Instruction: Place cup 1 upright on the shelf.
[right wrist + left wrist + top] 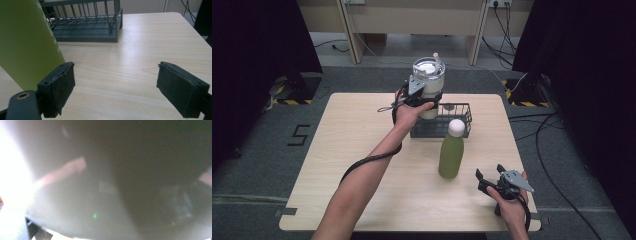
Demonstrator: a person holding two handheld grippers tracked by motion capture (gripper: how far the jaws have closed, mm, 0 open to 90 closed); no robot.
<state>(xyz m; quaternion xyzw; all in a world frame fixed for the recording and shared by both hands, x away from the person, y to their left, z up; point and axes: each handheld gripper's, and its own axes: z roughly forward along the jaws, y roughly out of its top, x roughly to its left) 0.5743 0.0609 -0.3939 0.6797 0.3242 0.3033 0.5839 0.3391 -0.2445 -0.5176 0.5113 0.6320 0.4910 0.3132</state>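
High view: at upper centre, the left gripper [418,96] clamps a white lidded tumbler [429,80] above the dark wire basket [464,120]; a green bottle [451,154] stands mid-frame, the right gripper [488,176] at lower right. Left gripper view: the tumbler [105,195] blurs close. Right gripper view: jaws spread apart, holding nothing, bottle [25,45] at left, wooden table [140,50] beyond.

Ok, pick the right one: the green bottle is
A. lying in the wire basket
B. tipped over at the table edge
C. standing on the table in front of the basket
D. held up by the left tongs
C: the green bottle stands upright on the table, just in front of the basket.
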